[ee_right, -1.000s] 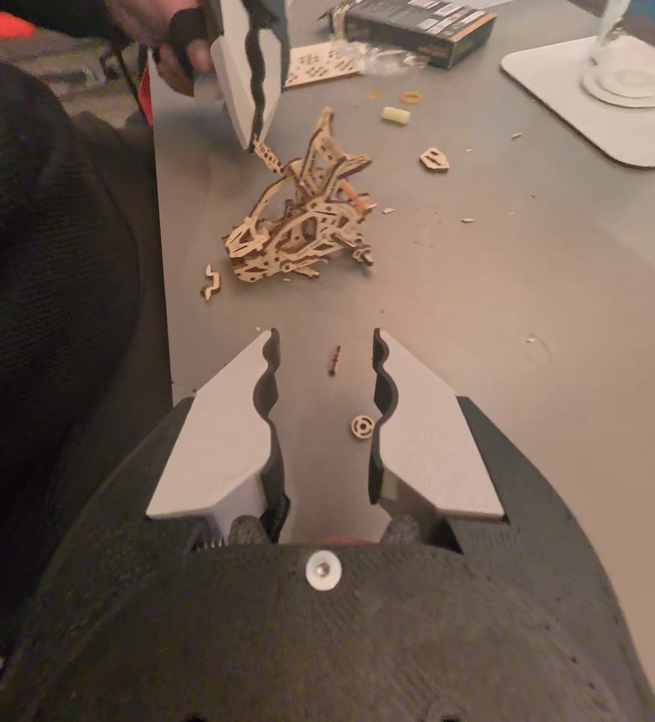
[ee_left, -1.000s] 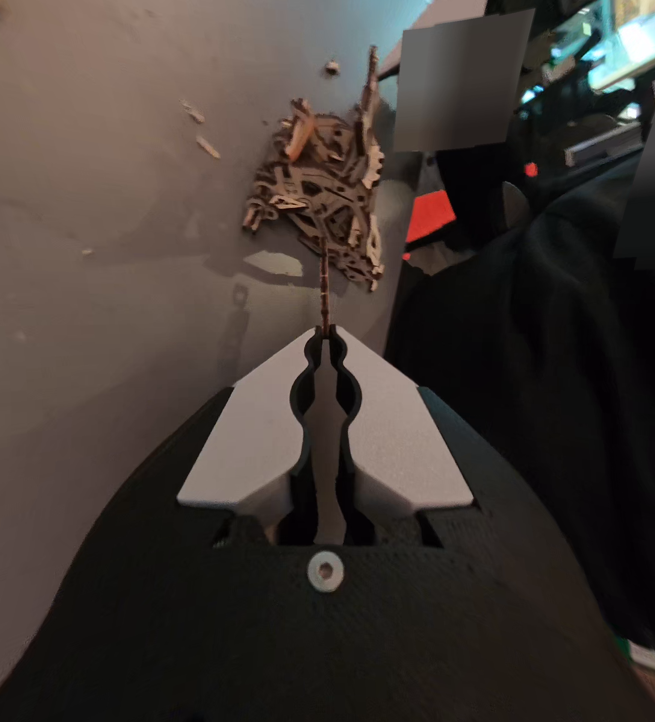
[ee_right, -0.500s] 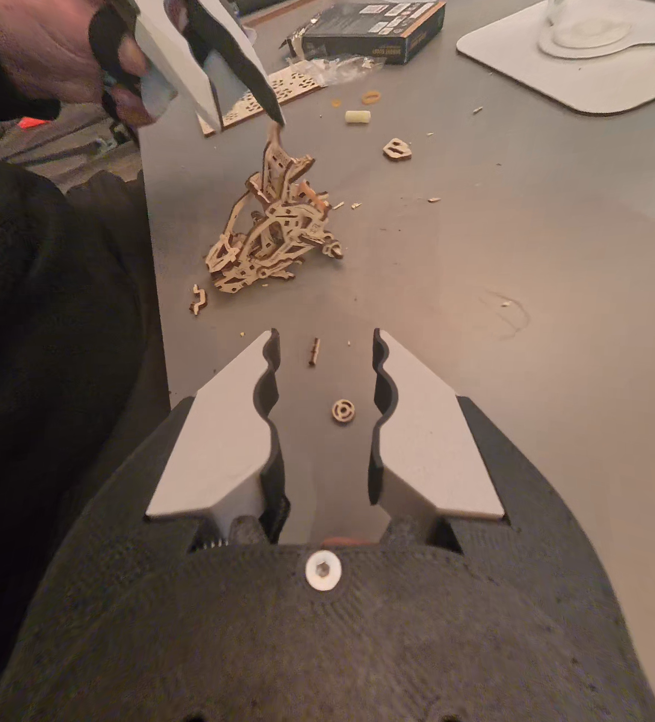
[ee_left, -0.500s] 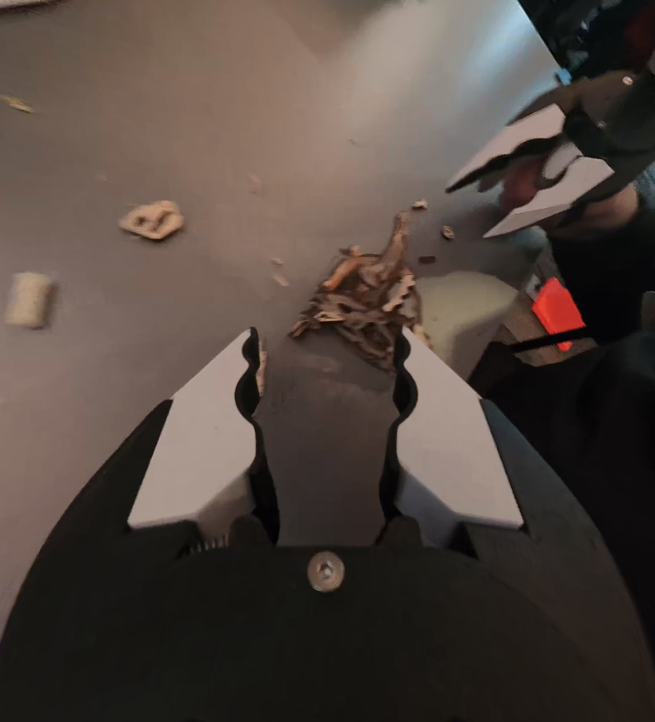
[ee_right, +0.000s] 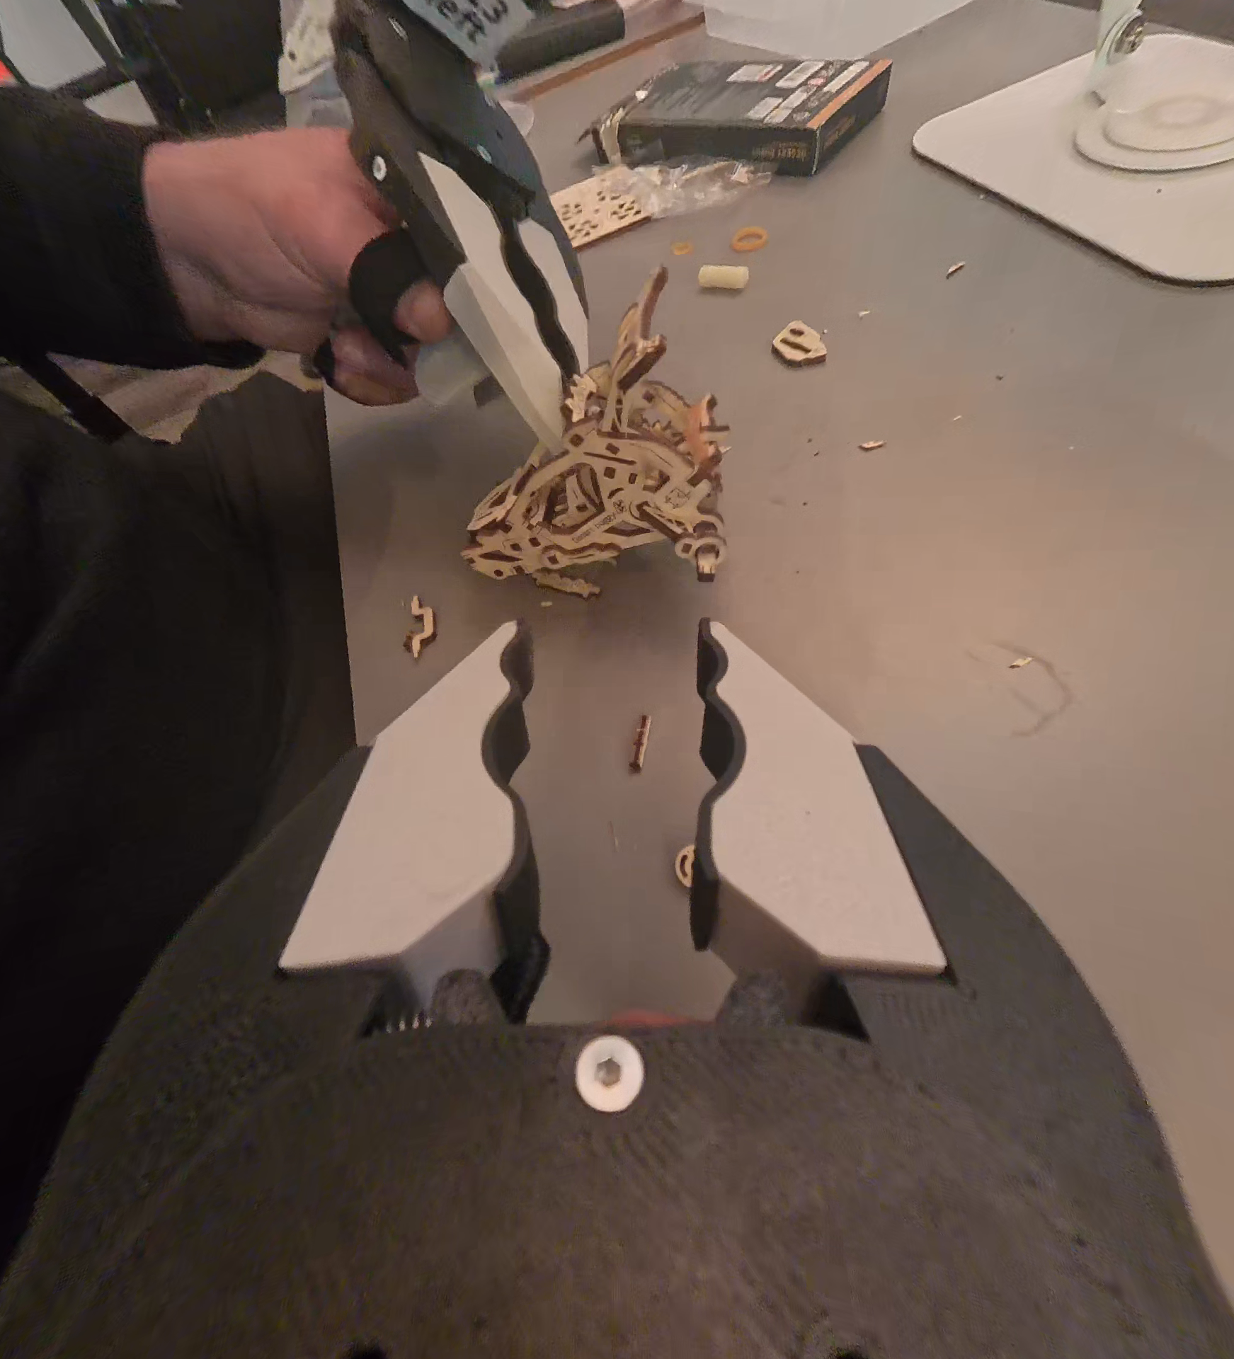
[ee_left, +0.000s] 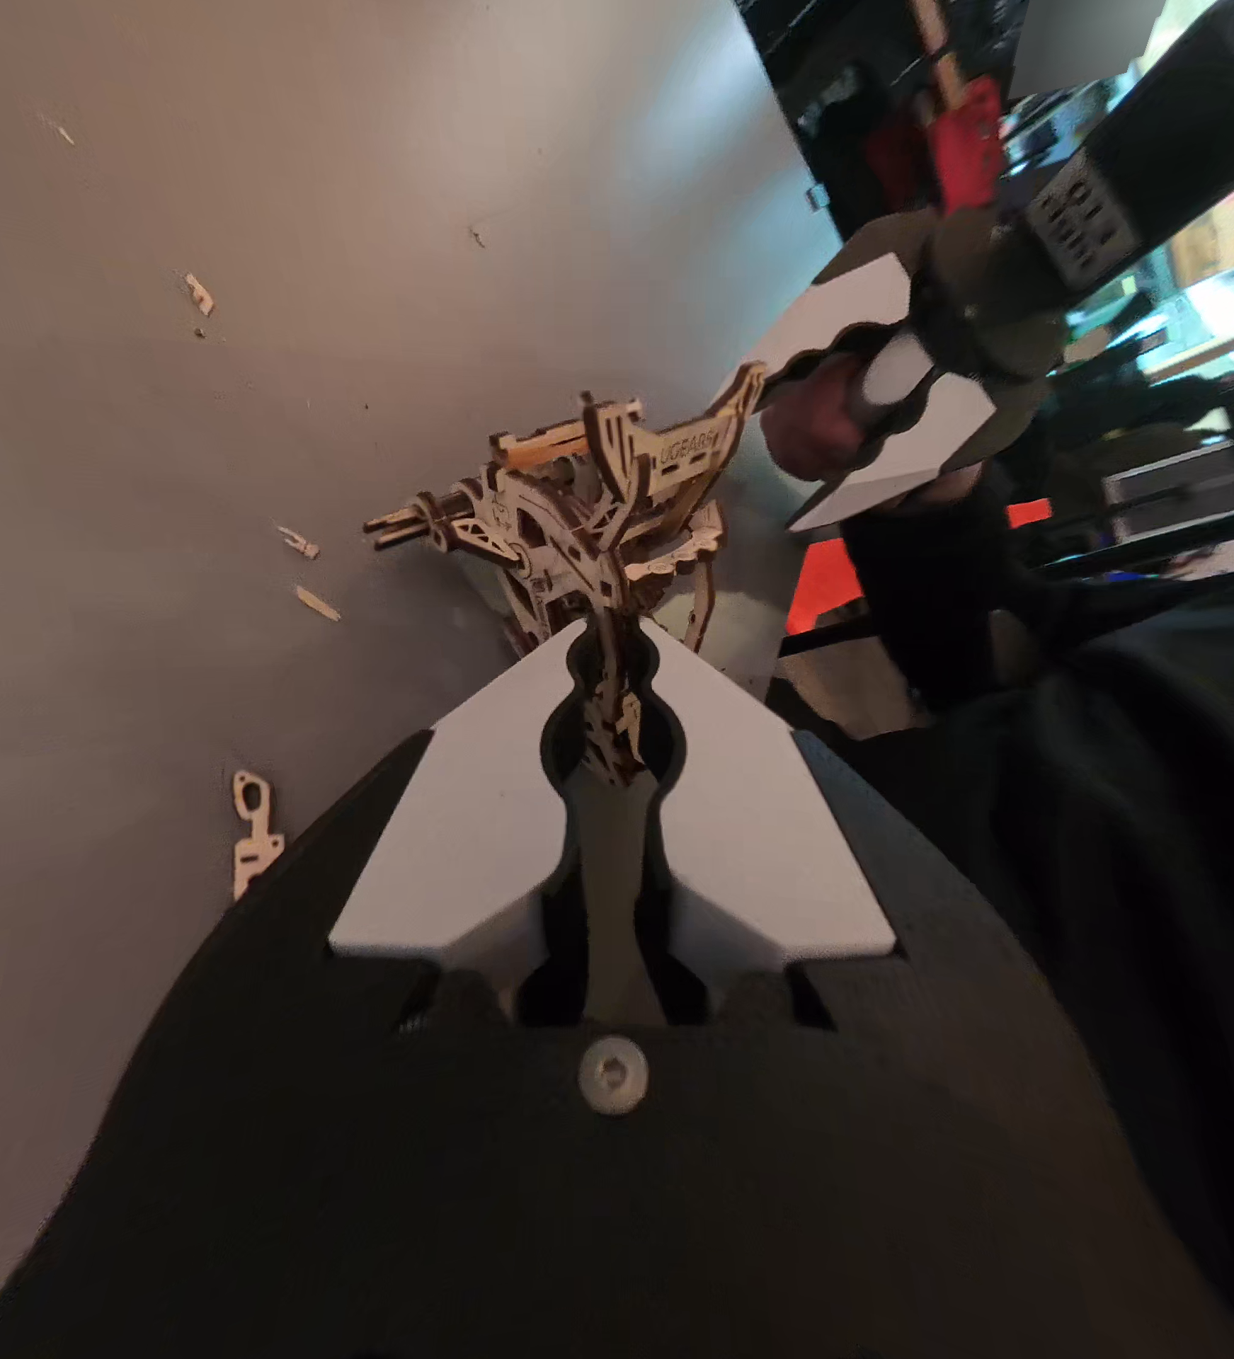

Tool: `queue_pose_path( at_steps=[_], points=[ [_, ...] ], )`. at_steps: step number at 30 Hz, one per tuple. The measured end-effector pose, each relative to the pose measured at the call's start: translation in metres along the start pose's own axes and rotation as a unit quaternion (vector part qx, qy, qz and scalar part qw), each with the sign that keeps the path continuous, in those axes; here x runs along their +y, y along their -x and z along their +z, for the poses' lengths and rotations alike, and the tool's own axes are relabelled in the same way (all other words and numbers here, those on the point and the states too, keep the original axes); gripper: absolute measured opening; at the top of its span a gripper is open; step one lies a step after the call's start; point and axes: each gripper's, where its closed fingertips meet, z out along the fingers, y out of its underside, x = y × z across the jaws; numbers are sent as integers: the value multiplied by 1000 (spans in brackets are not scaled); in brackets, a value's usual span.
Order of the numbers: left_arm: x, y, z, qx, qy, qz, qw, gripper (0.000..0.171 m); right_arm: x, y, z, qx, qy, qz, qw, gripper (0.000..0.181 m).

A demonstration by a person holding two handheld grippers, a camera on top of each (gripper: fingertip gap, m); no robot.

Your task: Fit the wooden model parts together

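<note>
A partly built wooden model (ee_left: 569, 529) of laser-cut plywood stands on the grey table (ee_left: 231, 220). My left gripper (ee_left: 614, 632) is shut on a thin upright plate of the model, which runs back between the fingers (ee_left: 466, 809). In the right wrist view the left gripper (ee_right: 558, 412) comes down on the model (ee_right: 599, 500) from the upper left, held by a hand. My right gripper (ee_right: 610, 640) is open and empty, hovering short of the model. It also shows in the left wrist view (ee_left: 856, 412), open.
Loose wooden bits lie around: a small stick (ee_right: 639, 743) and a ring (ee_right: 683, 866) between the right fingers, and a hook piece (ee_right: 420, 626) near the table edge. A dark box (ee_right: 739, 110), a bagged parts sheet (ee_right: 621, 202) and a white pad (ee_right: 1114, 191) lie behind. Spacing between my two grippers at the tips: around 9 centimeters.
The left gripper, shut on a thin wooden strip a second ago, opened and has now closed on the model. The right gripper stayed open and moved slightly closer.
</note>
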Motion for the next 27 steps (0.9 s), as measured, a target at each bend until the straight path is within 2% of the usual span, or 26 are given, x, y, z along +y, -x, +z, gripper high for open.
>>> queue_pose_path(
  at_steps=[2,5,8,10,16,20,27],
  points=[
    [-8,2,0,18,-14,-7,1000,3,-5,-3,-1,0,-13,11,1000,43],
    [-26,-8,1,80,-48,-29,995,3,-13,-6,-4,-9,-37,44,998,42],
    [-50,-29,-3,177,-103,-54,977,3,-28,-5,-11,-32,-78,71,994,41],
    [-56,-39,-2,216,-115,-54,968,3,-40,-4,-16,-53,-109,94,988,40],
    [-68,-50,0,279,-143,-61,948,3,-64,-6,-23,-99,-177,158,966,28],
    [-70,-53,3,303,-149,-64,939,3,-71,-5,-20,-123,-198,183,955,17],
    [-72,-55,7,331,-156,-78,928,3,-75,-7,-19,-141,-215,211,943,10]
  ],
)
